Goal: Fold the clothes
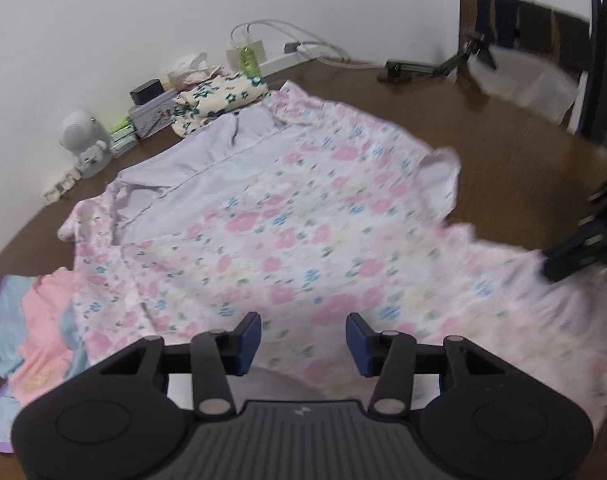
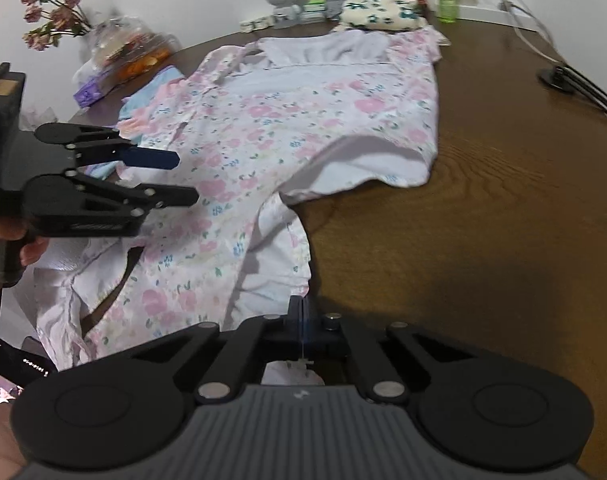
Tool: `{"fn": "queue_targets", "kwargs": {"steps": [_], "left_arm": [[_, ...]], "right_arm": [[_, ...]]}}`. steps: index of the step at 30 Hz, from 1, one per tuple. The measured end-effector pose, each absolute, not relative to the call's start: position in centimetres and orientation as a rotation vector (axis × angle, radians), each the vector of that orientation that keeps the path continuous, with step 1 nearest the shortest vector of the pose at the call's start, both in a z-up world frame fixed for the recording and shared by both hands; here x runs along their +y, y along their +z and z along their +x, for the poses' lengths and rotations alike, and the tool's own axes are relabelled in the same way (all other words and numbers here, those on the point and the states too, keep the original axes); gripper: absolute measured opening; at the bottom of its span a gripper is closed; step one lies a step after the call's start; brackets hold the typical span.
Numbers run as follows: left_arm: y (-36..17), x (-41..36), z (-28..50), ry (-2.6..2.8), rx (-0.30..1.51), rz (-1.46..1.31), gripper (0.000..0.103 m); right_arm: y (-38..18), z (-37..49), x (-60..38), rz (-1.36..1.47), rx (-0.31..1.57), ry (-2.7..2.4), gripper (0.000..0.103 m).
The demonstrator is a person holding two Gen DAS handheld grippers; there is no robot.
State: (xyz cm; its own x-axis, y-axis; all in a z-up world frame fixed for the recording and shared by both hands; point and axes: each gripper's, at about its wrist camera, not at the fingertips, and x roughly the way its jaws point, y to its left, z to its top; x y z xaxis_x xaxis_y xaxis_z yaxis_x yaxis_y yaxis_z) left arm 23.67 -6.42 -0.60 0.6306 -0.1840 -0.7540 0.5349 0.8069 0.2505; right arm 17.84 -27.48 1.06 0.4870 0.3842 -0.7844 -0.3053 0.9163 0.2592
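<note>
Left gripper (image 1: pixel 303 338), in its own wrist view, is hovering with its blue pads (image 1: pixel 250 334) spread wide and gripping nothing. Directly ahead and beneath it, the floral garment (image 1: pixel 303 216) is lying spread over the brown table (image 1: pixel 523 152), its pale lilac lining showing at the collar end farthest from the camera. A pink and light-blue cloth (image 1: pixel 35 344) is peeking out from under the garment's left edge. At the right edge, the right gripper's dark fingers (image 1: pixel 571 256) are meeting the garment's hem; the frame is blurred there. Along the wall are sitting a folded cream cloth with dark flowers (image 1: pixel 219 98), a green bottle (image 1: pixel 249 58), a small white speaker (image 1: pixel 81 134) and a power strip with cables (image 1: pixel 295 58).

Right gripper (image 2: pixel 303 320), in its own view, is standing with its fingers pressed together, pinching the near hem of the garment (image 2: pixel 263 152), which is rising in a fold toward the tips. This view is showing what the other cannot: the left gripper (image 2: pixel 183 178) from the side, hovering above the garment's left part, jaws apart. It also shows dried flowers (image 2: pixel 49 16) and a clear bag of food (image 2: pixel 135 50) at the far left, beyond the garment. A black stand (image 2: pixel 579 84) is lying on the table at the right, well apart from the cloth.
</note>
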Motion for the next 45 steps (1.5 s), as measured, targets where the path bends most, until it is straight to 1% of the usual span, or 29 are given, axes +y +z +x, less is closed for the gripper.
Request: {"fn": "queue_targets", "kwargs": {"steps": [4, 6, 10, 11, 15, 19, 22, 24, 26, 28, 31, 32, 41, 45], "left_arm": [[-0.7, -5.5, 24.2, -0.427, 0.796, 0.435, 0.047], [-0.7, -5.2, 24.4, -0.43, 0.803, 0.414, 0.049], [-0.1, -4.8, 24.9, -0.424, 0.821, 0.393, 0.049], [0.2, -4.3, 24.9, -0.419, 0.814, 0.383, 0.049], [1.8, -1.8, 24.7, -0.393, 0.785, 0.332, 0.049], [2.7, 1.0, 24.3, -0.367, 0.818, 0.249, 0.049], [2.3, 2.6, 24.8, -0.413, 0.916, 0.077, 0.048], [1.7, 2.9, 25.4, -0.436, 0.98, -0.029, 0.047], [1.1, 2.6, 25.9, -0.43, 1.024, -0.089, 0.045], [0.6, 2.2, 26.3, -0.414, 1.048, -0.121, 0.04], [0.2, 2.2, 27.0, -0.39, 1.068, -0.196, 0.038], [0.2, 2.2, 27.2, -0.374, 1.066, -0.208, 0.036], [1.3, 3.9, 27.8, -0.202, 1.011, -0.154, 0.035], [2.2, 3.4, 26.7, -0.2, 0.932, 0.087, 0.035]], "right_arm": [[1.4, 16.0, -28.0, 0.117, 1.007, 0.347, 0.0], [1.6, 16.0, -28.1, 0.132, 1.003, 0.344, 0.0], [1.8, 16.1, -28.1, 0.158, 0.988, 0.341, 0.0], [1.8, 16.1, -28.2, 0.165, 0.985, 0.34, 0.002], [2.1, 16.3, -28.2, 0.191, 0.969, 0.338, 0.014], [2.3, 16.6, -28.1, 0.201, 0.945, 0.332, 0.015], [2.5, 17.1, -27.8, 0.19, 0.923, 0.329, 0.016], [2.5, 17.4, -27.5, 0.182, 0.917, 0.327, 0.023], [2.1, 17.6, -27.1, 0.172, 0.923, 0.326, 0.024], [1.8, 17.6, -26.8, 0.166, 0.933, 0.331, 0.024], [1.4, 17.5, -26.7, 0.161, 0.937, 0.337, 0.025], [1.4, 17.4, -26.6, 0.159, 0.936, 0.338, 0.026], [1.6, 17.0, -25.8, 0.072, 0.928, 0.349, 0.026], [1.5, 17.0, -25.8, 0.064, 0.917, 0.354, 0.026]]}}
